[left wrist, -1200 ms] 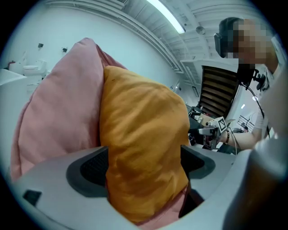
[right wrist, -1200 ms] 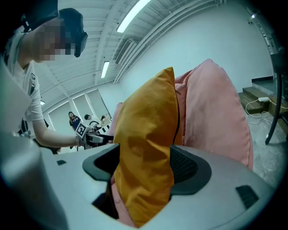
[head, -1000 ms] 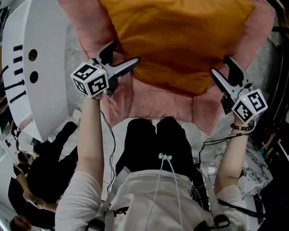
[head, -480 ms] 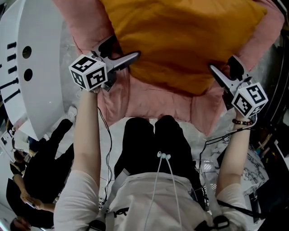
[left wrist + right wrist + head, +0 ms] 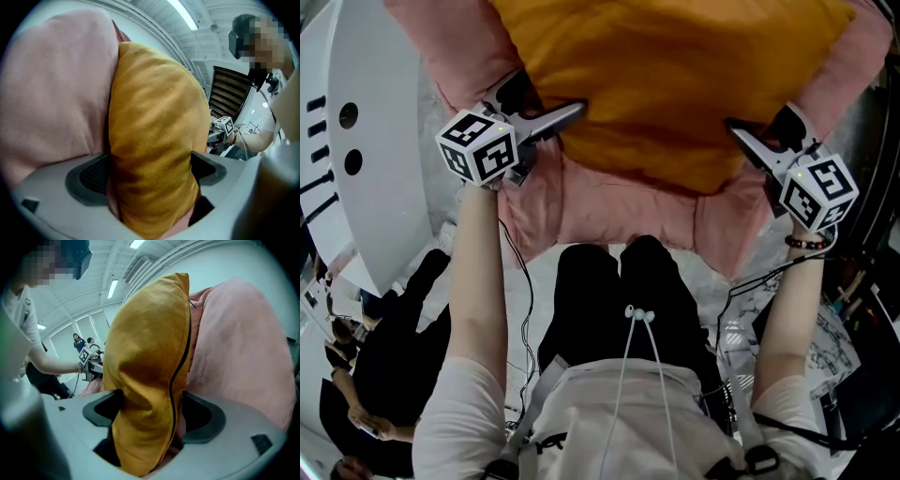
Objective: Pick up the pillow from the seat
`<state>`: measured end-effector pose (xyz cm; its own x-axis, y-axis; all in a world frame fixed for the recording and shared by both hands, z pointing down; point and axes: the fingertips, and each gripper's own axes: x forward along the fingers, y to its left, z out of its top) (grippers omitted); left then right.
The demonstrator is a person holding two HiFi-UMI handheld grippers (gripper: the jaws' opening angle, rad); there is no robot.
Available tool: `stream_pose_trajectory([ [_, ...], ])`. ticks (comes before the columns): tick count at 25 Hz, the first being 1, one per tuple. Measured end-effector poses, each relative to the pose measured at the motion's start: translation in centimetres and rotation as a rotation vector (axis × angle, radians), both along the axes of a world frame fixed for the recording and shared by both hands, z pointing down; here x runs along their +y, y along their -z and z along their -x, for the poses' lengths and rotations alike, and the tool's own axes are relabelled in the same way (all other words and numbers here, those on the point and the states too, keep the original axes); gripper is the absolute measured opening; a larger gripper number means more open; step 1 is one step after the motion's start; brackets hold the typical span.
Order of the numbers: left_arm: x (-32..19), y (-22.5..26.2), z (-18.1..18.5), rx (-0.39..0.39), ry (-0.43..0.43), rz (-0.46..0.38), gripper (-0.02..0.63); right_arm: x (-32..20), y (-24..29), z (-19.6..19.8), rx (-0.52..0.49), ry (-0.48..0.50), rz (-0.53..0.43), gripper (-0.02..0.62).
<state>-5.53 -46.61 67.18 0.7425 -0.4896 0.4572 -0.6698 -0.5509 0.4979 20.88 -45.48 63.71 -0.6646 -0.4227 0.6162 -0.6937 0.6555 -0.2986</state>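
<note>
The orange pillow [image 5: 675, 84] lies on the pink seat [image 5: 619, 208], its long axis running across between my hands, so one side edge is near each pair of tongs. My left tongs [image 5: 551, 101] and right tongs [image 5: 759, 126] have just been opening. They now stand spread, each straddling a pillow edge without pinching it.

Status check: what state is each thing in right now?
Mustard-yellow fabric pillow: lying on the seat, unlifted, one edge inside each gripper.
Pink padded seat: bearing the pillow.
Left gripper: open, jaws just been opening, pillow edge between them, not clamped.
Right gripper: open, jaws just been opening, pillow edge between them, not clamped.
</note>
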Motion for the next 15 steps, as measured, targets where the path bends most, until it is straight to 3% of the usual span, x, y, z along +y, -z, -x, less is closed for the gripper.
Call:
stream_pose_trajectory([
  [6,-0.7,0.2,-2.1,0.082,-0.077,0.038,0.528,-0.1,-0.5,2.6,-0.083,0.065,0.048,0.388],
  [15,-0.8,0.3,-2.9,0.102,-0.055,0.029,0.525,0.0,-0.7,3.0,-0.076,0.029,-0.009,0.375],
])
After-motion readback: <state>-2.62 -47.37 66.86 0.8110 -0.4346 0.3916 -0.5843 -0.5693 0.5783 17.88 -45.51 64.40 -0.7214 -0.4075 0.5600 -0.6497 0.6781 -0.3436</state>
